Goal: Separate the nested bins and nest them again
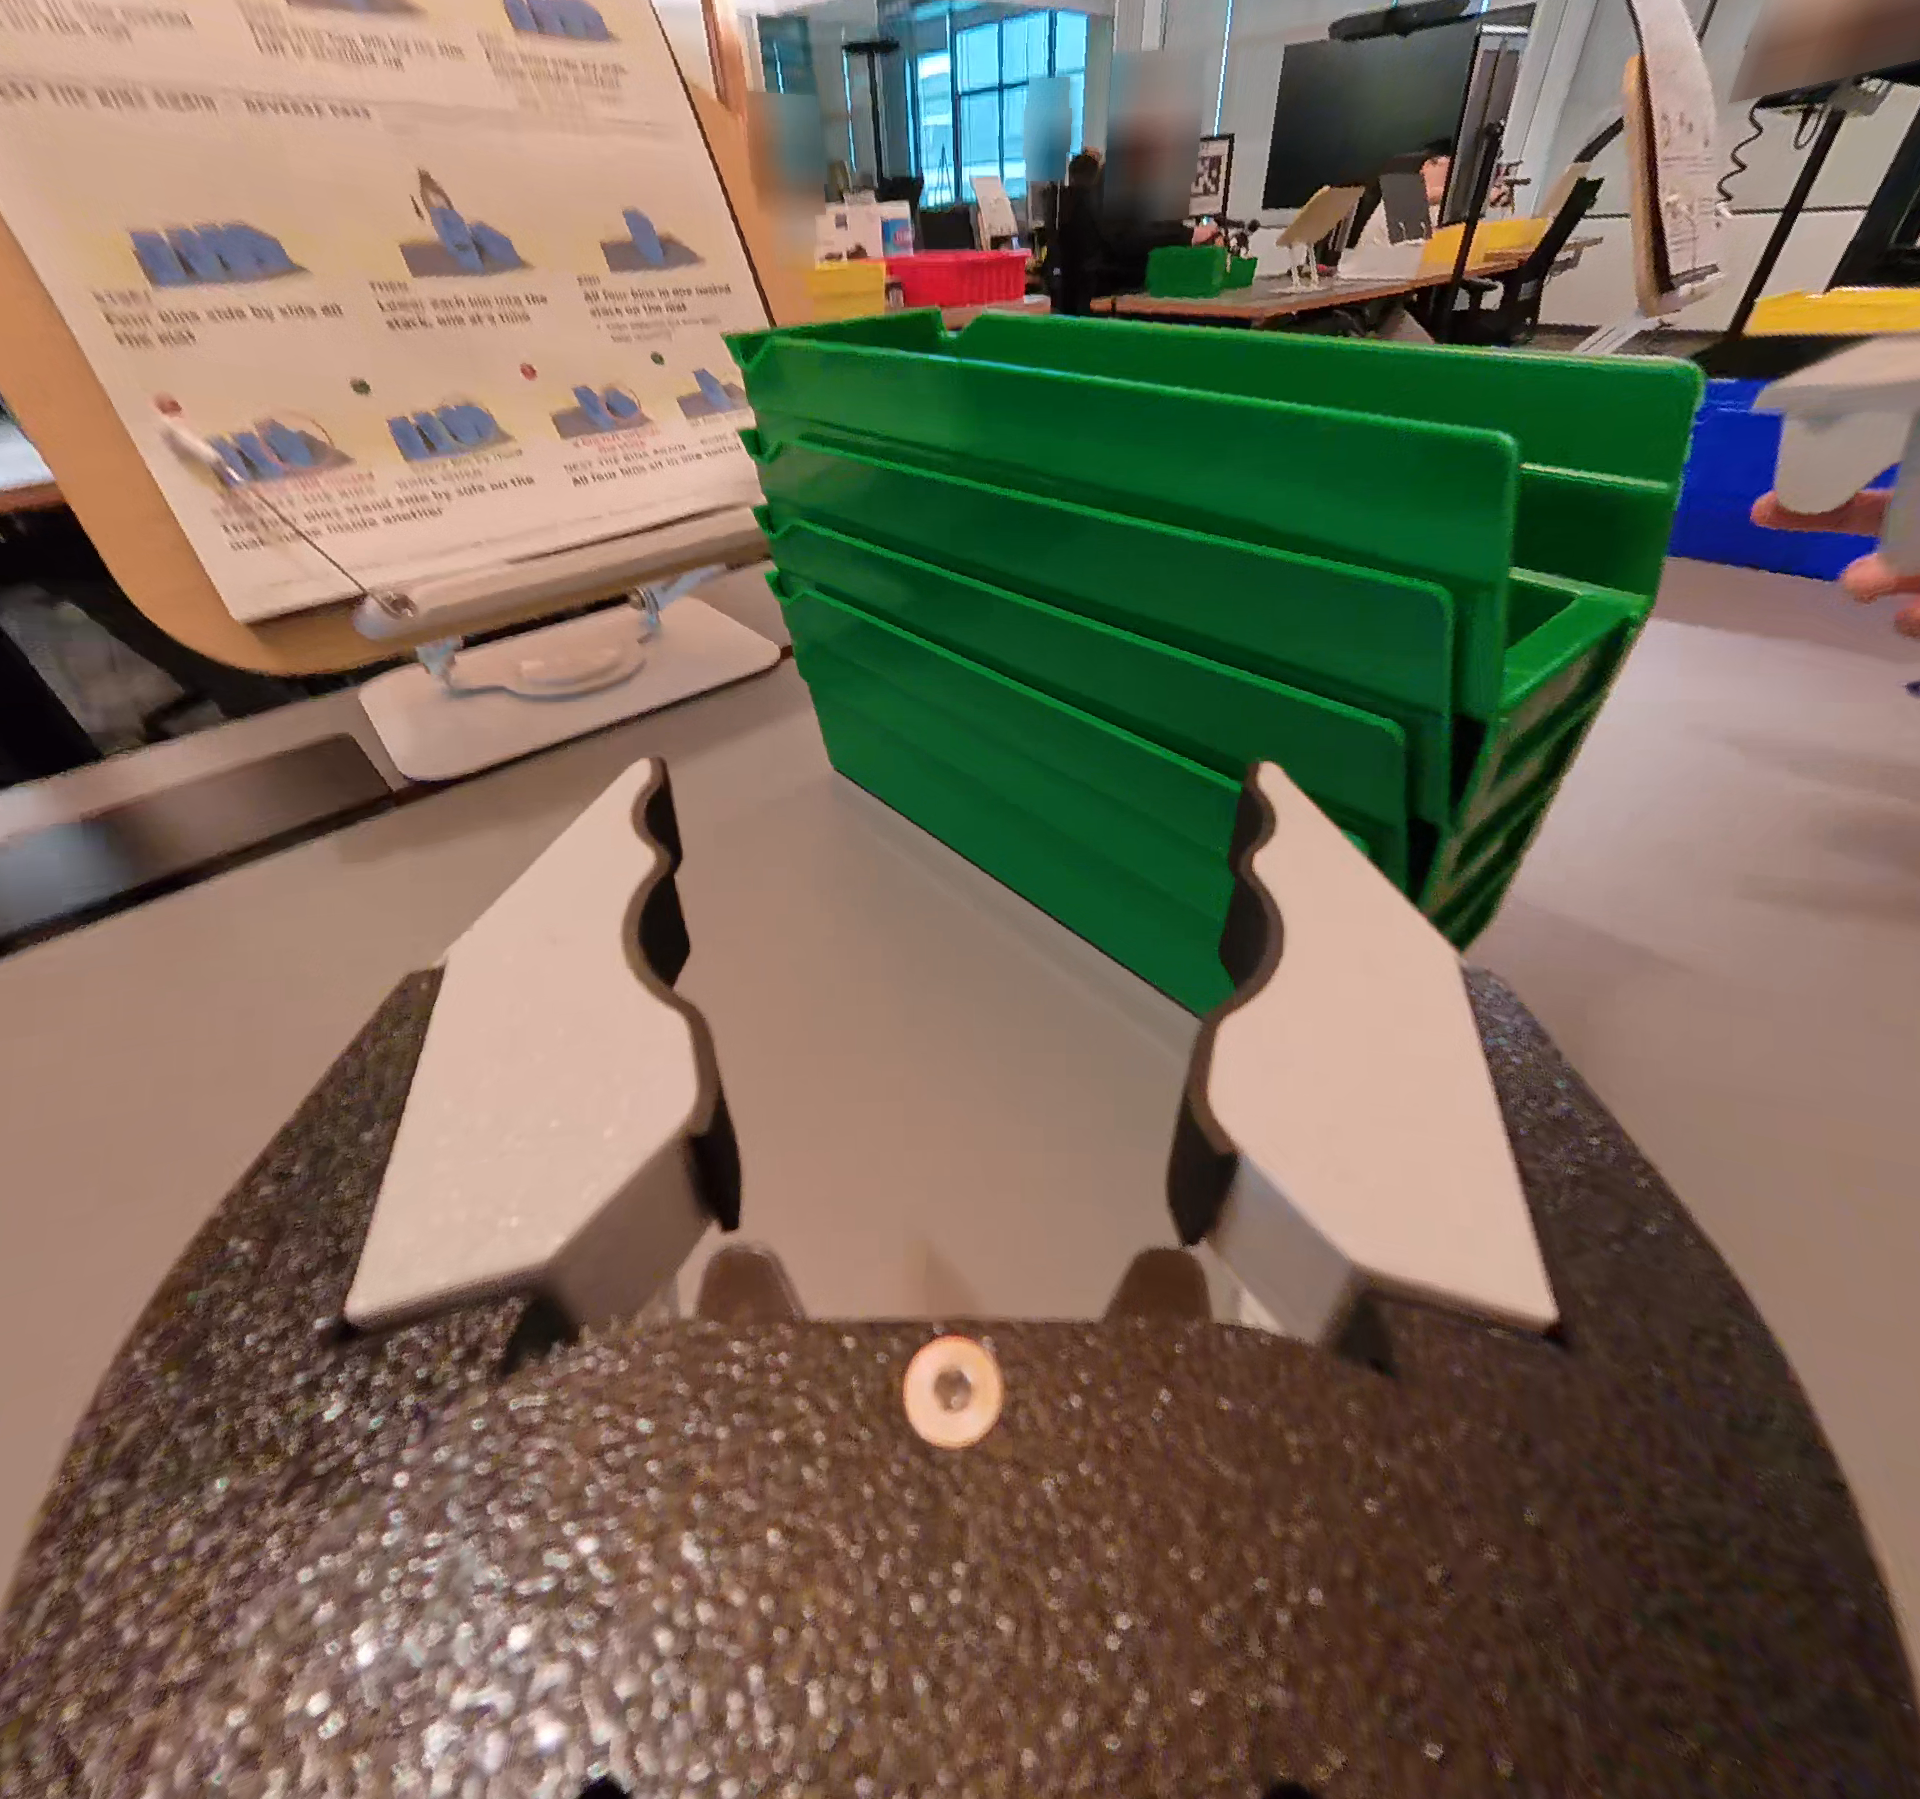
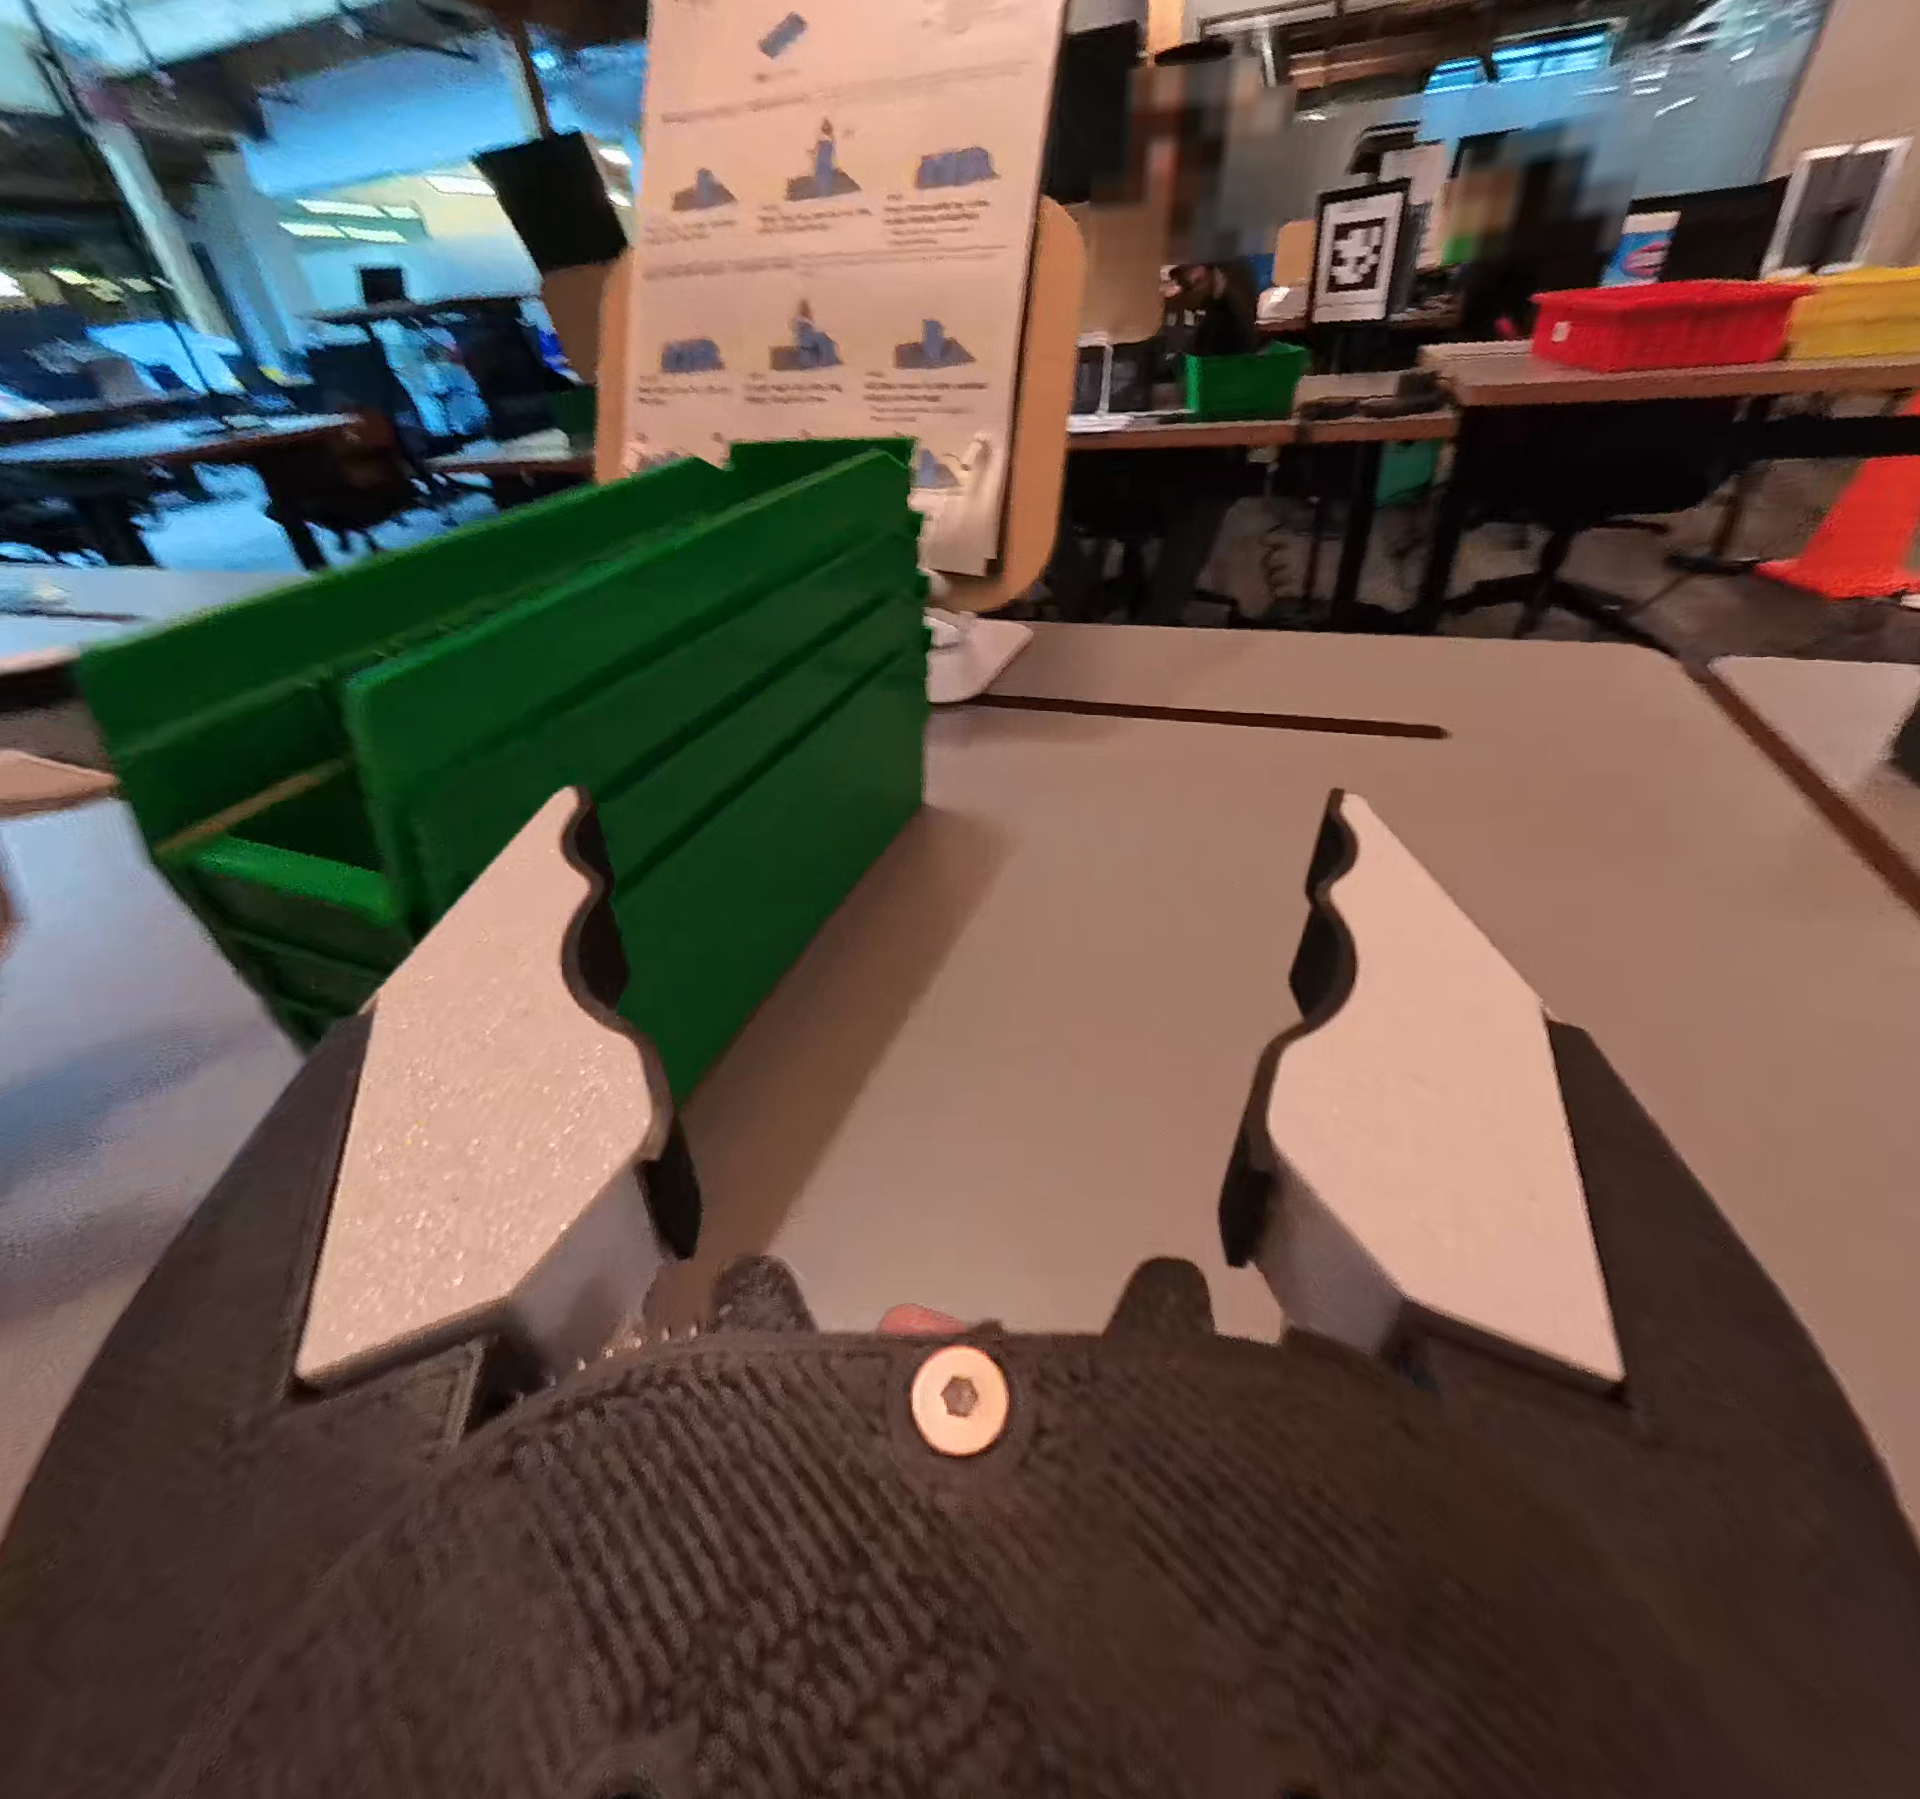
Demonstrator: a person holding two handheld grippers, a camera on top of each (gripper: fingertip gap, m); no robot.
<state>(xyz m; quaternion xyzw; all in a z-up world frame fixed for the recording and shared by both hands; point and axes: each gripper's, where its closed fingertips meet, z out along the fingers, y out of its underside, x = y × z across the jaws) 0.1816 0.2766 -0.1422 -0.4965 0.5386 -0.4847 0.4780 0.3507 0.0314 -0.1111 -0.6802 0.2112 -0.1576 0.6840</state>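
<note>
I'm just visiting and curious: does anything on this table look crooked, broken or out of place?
Nothing stands out. The green plastic bins sit nested in one neat stack, upright on the grey table, beside the instruction sheet on its stand. Both the left gripper and the right gripper have open jaws and hold nothing.

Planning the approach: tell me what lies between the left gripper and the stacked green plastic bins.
Only bare grey tabletop lies between the open left gripper and the nested green plastic bins, in the left wrist view.

Bins (image 1: 1122,627) solid green. Tabletop (image 2: 1195,918) plain grey. Gripper fingers (image 1: 551,1074) light grey, dark inner pads. Instruction sheet (image 1: 343,274) white with blue pictures. Stand (image 1: 62,461) tan.
</note>
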